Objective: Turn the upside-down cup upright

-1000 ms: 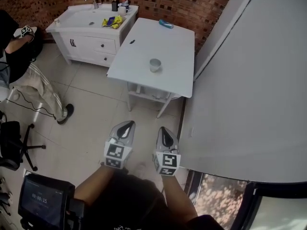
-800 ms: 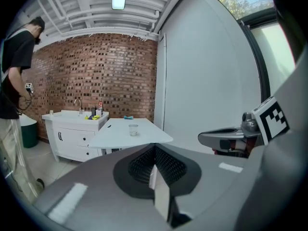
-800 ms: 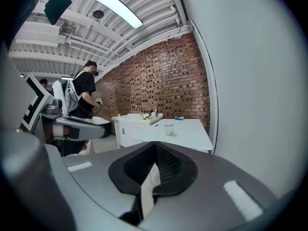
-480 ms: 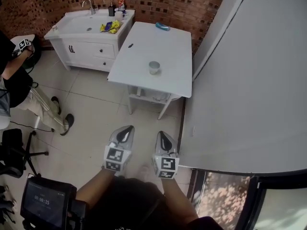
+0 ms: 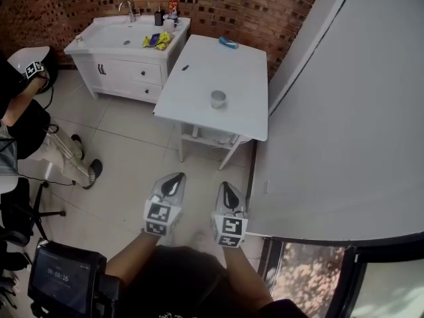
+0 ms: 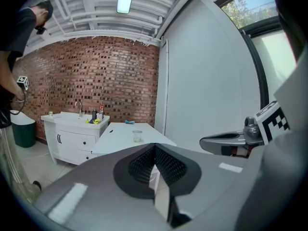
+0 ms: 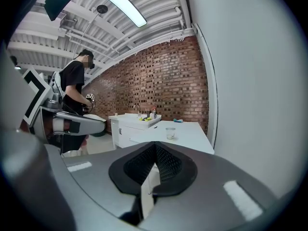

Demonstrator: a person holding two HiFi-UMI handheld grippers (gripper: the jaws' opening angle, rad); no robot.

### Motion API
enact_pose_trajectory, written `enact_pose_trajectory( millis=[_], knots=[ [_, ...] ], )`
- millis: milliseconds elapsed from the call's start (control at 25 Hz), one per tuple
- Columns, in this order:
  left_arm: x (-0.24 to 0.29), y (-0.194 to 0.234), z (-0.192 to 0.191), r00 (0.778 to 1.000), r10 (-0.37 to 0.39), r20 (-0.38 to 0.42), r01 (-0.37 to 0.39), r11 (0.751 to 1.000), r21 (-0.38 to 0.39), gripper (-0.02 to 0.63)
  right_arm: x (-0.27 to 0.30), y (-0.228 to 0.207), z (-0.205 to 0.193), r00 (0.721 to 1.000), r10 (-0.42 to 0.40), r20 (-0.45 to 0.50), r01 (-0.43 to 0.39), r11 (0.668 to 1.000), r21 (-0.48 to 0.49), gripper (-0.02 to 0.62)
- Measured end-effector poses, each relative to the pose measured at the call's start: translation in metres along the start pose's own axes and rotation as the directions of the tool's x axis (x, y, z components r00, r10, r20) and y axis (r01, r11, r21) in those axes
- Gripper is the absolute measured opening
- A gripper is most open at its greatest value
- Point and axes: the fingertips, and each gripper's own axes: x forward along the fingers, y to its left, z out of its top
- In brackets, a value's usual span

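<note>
A small clear cup [image 5: 217, 99] stands on the white table [image 5: 199, 78], near its front edge, far ahead of me. It also shows in the left gripper view as a small cup [image 6: 137, 135] and in the right gripper view as a small cup [image 7: 170, 133]. My left gripper [image 5: 173, 183] and right gripper [image 5: 227, 191] hang side by side over the tiled floor, well short of the table. Both are shut with nothing between the jaws.
A white sink cabinet [image 5: 126, 52] with yellow and dark items stands left of the table, against a brick wall. A blue object [image 5: 228, 42] lies at the table's far end. A grey wall [image 5: 344, 111] runs along the right. A person [image 5: 23, 105] stands at the left.
The view has shifted slightly, so the table and cup sit a little lower and to the right. The person at the left has moved. Both grippers keep their places.
</note>
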Motion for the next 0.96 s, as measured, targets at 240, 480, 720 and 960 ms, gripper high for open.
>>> enact_pose_trajectory(
  millis=[240, 480, 720, 960],
  knots=[
    [-0.001, 0.003, 0.006, 1.0, 0.003, 0.017, -0.003, 1.0, 0.012, 0.002, -0.002, 0.01, 0.015, 0.999, 0.008, 0.054, -0.007, 1.0, -0.017, 0.011],
    [-0.003, 0.004, 0.011, 1.0, -0.001, 0.017, 0.001, 1.0, 0.014, 0.0, -0.001, 0.012, 0.021, 0.998, 0.007, 0.055, -0.005, 1.0, -0.025, 0.011],
    [-0.009, 0.011, 0.008, 1.0, 0.007, 0.013, -0.008, 1.0, 0.019, 0.001, -0.002, 0.023, 0.015, 0.999, 0.016, 0.049, -0.014, 0.999, -0.028, 0.011],
    [-0.013, 0.017, 0.006, 1.0, 0.004, 0.015, -0.004, 1.0, 0.017, 0.002, 0.001, 0.033, 0.014, 0.999, 0.025, 0.048, -0.024, 0.999, -0.032, 0.011]
  ],
)
